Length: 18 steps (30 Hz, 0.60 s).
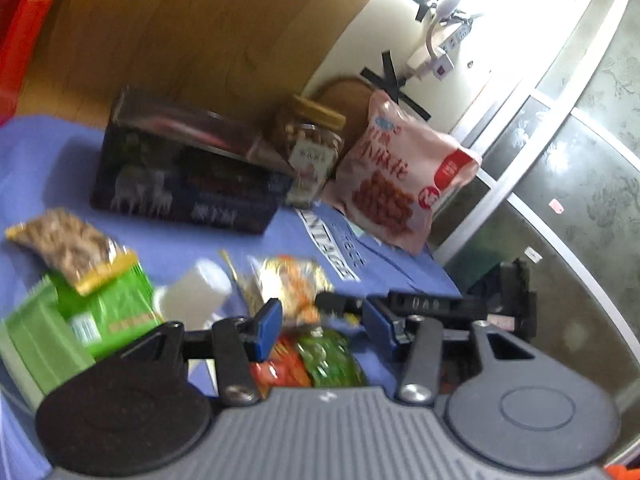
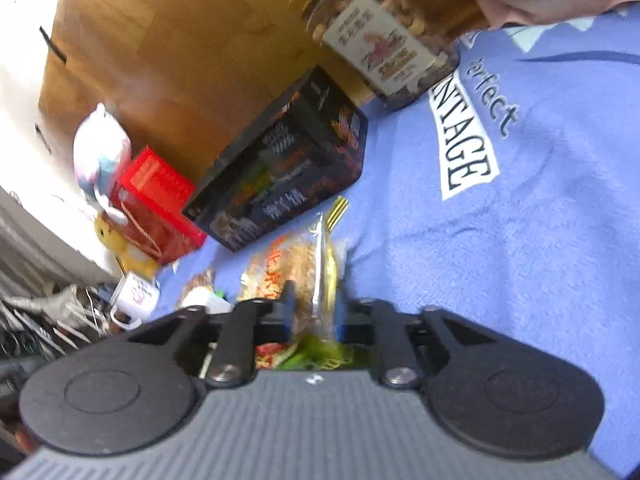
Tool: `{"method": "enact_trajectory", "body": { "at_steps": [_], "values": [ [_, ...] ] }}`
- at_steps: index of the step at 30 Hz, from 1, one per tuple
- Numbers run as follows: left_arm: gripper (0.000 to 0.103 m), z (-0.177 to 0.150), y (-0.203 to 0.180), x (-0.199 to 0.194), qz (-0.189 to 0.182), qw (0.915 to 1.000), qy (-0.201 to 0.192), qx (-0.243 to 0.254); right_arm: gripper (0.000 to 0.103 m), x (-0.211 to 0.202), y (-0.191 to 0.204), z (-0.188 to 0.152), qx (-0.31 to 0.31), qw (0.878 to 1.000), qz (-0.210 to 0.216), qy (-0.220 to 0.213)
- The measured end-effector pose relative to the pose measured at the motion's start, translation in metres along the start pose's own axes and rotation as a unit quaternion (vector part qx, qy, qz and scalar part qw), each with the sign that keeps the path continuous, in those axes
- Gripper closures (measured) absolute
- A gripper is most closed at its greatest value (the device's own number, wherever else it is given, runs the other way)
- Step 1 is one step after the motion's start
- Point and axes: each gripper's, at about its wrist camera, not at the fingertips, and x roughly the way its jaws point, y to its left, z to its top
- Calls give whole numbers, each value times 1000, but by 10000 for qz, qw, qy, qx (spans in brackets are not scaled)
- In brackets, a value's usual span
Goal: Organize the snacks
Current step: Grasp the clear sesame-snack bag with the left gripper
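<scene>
Two wrist views over a blue cloth (image 2: 540, 208) printed with white lettering, strewn with snacks. Right gripper (image 2: 314, 312) clenched on a clear packet of orange-and-yellow snacks (image 2: 298, 268), pinching its near end, packet stretching straight ahead along the fingers toward a dark printed box (image 2: 288, 168) near the cloth's far edge. Left gripper (image 1: 322, 320) released, jaws wide apart, hovering just above and beside the same packet (image 1: 288, 284), nothing between the blue pads (image 1: 268, 332). Below both grippers, red and green wrappers (image 1: 308, 364), close to the cameras and blurred. At the far edge, beside the box, a gold-lidded jar of nuts (image 2: 376, 36) and a pink bag of fried twists (image 1: 404, 176). Toward the cloth's left edge in the left view, a green pack (image 1: 100, 312) with a seed packet (image 1: 68, 248) lying on it, and a white cup (image 1: 196, 296). Probably a carry toward the far row, right hand nearer and already loaded.
</scene>
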Motion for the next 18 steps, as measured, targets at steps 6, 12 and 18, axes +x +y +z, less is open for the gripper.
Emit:
{"method": "enact_trajectory", "body": {
  "at_steps": [6, 12, 18],
  "values": [
    [57, -9, -12, 4, -37, 9999, 149, -1, 87, -55, -18, -12, 157, 9960, -550, -687],
    [51, -20, -50, 34, -438, 9972, 540, 267, 87, -129, -39, -57, 375, 9921, -691, -979],
    [46, -49, -87, 76, -682, 9878, 1290, 550, 87, -173, -45, -106, 525, 9937, -413, -895]
  ]
}}
